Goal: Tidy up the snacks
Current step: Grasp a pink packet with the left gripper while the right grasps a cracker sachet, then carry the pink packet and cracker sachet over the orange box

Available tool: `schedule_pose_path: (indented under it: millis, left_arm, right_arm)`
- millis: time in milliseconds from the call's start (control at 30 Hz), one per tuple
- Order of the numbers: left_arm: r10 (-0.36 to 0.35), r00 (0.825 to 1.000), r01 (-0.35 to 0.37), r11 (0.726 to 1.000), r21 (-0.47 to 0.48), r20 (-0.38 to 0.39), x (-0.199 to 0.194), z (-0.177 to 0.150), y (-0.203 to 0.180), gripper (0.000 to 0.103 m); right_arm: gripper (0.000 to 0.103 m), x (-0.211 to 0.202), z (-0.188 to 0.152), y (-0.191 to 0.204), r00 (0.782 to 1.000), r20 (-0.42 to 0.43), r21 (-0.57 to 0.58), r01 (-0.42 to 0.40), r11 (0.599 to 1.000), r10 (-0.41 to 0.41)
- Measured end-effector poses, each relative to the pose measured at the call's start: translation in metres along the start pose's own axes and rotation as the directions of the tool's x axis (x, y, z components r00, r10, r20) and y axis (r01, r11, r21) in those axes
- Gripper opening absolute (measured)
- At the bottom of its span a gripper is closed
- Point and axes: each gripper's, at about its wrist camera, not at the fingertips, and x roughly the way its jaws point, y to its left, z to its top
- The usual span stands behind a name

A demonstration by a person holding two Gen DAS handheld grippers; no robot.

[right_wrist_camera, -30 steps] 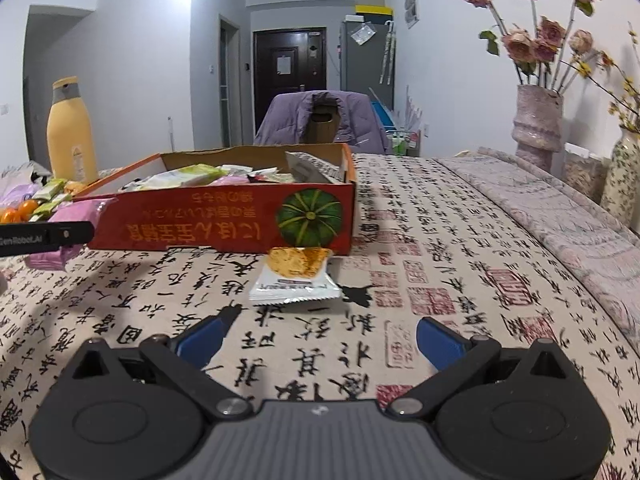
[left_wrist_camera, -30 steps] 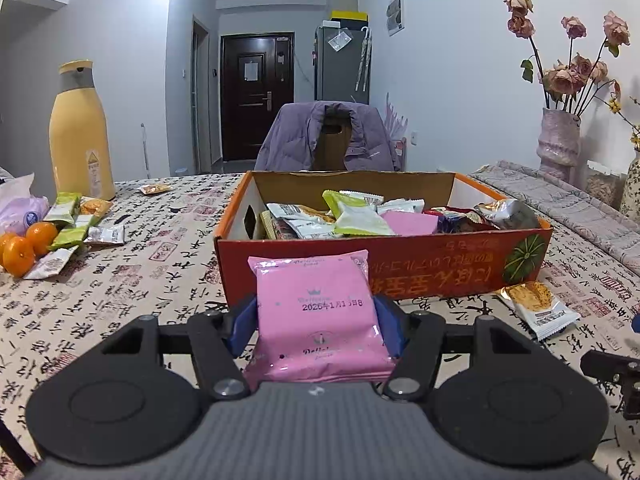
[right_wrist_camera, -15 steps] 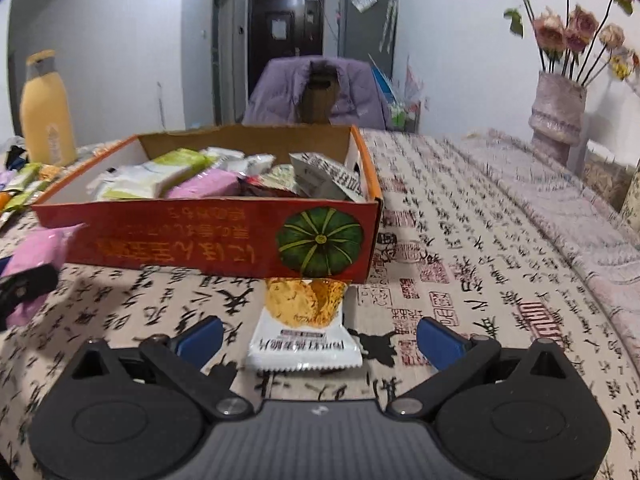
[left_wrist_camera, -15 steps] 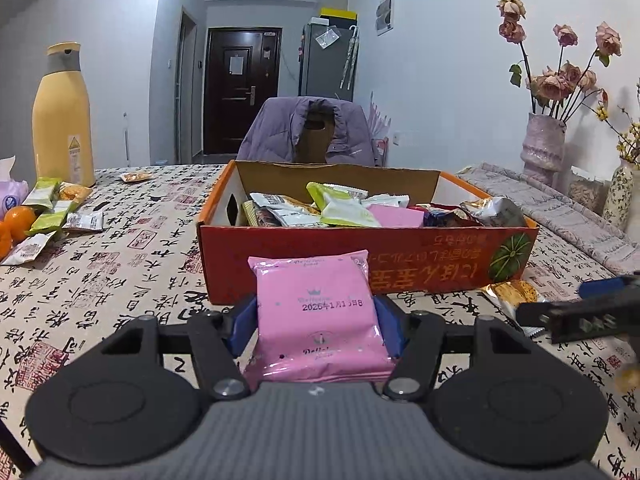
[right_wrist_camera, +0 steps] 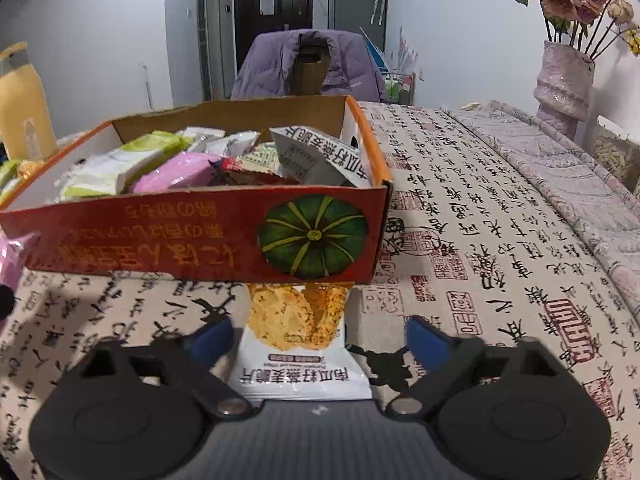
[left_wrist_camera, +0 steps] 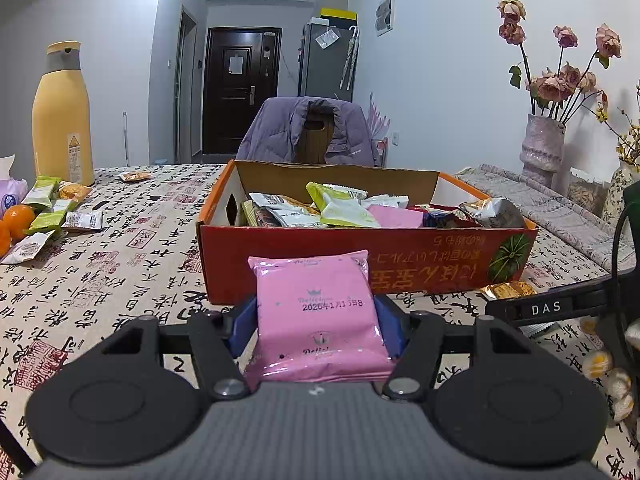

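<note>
left gripper (left_wrist_camera: 316, 320): clamped on a pink pack (left_wrist_camera: 316, 316), both blue pads pressed to its sides, held just in front of the box (left_wrist_camera: 360, 256).
right gripper (right_wrist_camera: 320, 340): jaws closing around a cracker pack (right_wrist_camera: 298, 344) that lies flat on the tablecloth (right_wrist_camera: 500, 240); neither pad touches it yet, with a gap on both sides.
cracker pack: its far end touches or slips under the box's front wall, below the pumpkin picture; its near end sits deep between the fingers.
box: open, orange-red, already heaped with snacks, highest at its right end.
loose snacks: 1 cluster (left_wrist_camera: 48, 216) well apart at the left, beside the oranges (left_wrist_camera: 18, 220) and the yellow bottle (left_wrist_camera: 62, 116).
risk 1: the flat, slick pack may buckle or squirt out as the pads meet, since it gives little edge to bite.
risk 2: a straight lift may catch the far end on the box wall and nudge the box.
risk 3: the fingertips may snag the tablecloth if they ride too low.
risk 4: a pack dropped on the heap may slide off over the rim.
</note>
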Motion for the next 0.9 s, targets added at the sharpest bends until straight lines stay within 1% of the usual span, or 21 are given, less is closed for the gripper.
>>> schedule_pose_path:
  millis: [33,67,133,167,233,333,467,600,767,900]
  left_arm:
    - [0.000,1.000,0.000,1.000,0.000,0.000,0.000,0.000,0.000,0.063]
    - [0.000,1.000,0.000,1.000,0.001,0.000,0.000,0.000,0.000,0.063]
    - [-0.001,1.000,0.001,1.000,0.002,0.001,0.000,0.000,-0.001,0.063]
    - [-0.001,1.000,0.001,1.000,0.003,0.002,0.000,0.000,-0.001,0.063]
    - [-0.001,1.000,0.001,1.000,0.003,0.002,0.000,0.000,-0.001,0.063]
    - [-0.001,1.000,0.001,1.000,0.004,0.003,-0.001,0.000,-0.001,0.063]
    - [0.000,1.000,0.000,1.000,0.005,0.005,-0.001,0.000,-0.001,0.063]
    - [-0.001,1.000,0.001,1.000,0.009,0.007,-0.001,0.000,-0.002,0.063]
    - [0.009,0.999,-0.009,1.000,0.016,0.036,-0.005,-0.001,-0.003,0.063]
    - [0.000,1.000,-0.001,1.000,0.016,0.030,-0.005,0.001,-0.005,0.063]
  right_arm:
    - [0.078,-0.001,0.000,0.000,1.000,0.007,-0.004,-0.001,1.000,0.001]
    - [0.076,-0.002,0.000,0.001,1.000,0.012,-0.011,-0.006,1.000,0.007]
    - [0.067,-0.004,-0.001,0.002,1.000,0.018,-0.019,-0.019,1.000,0.020]
    - [0.065,-0.005,-0.001,0.003,1.000,0.021,-0.026,-0.023,0.999,0.023]
    - [0.051,-0.007,-0.002,0.005,0.999,0.027,-0.038,-0.029,0.999,0.030]
    - [0.044,-0.011,-0.003,0.008,0.999,0.036,-0.053,-0.029,0.998,0.031]
    - [0.042,-0.019,-0.008,0.010,0.998,0.054,-0.057,-0.033,0.998,0.037]
    - [0.041,-0.036,-0.018,0.015,0.993,0.109,-0.073,-0.035,0.997,0.043]
    - [0.041,-0.059,-0.022,0.024,0.980,0.177,-0.078,-0.072,0.994,0.085]
    - [0.041,-0.072,-0.017,0.029,0.968,0.223,-0.086,-0.094,0.992,0.112]
